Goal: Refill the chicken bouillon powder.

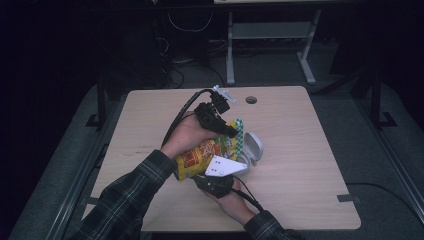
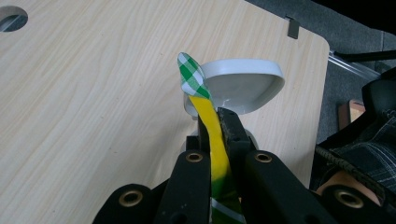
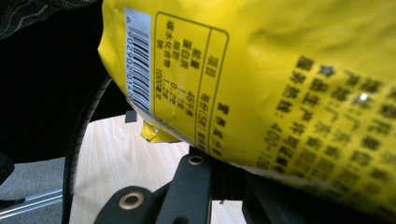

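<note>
Pale wood-grain table point(image 1: 300, 190) carries the opening step: left gripper point(image 2: 215, 122) pinches the yellow crinkly snack bag point(image 1: 202, 155) by its green-checked top seal at 12 o'clock above the white plastic bowl point(image 2: 243, 86), right gripper point(image 1: 216, 184), whose closure I cannot tell, supports its base, so next likely comes a steady tear.

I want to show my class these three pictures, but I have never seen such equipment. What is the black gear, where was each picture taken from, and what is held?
A person holds a hand-held two-jaw gripper in each hand. The high view looks down on the table. The other two come from cameras riding on the grippers. The left gripper pinches the top edge of a yellow snack bag. The right gripper is under the bag; its grip is hidden. A white bowl stands just behind.
</note>
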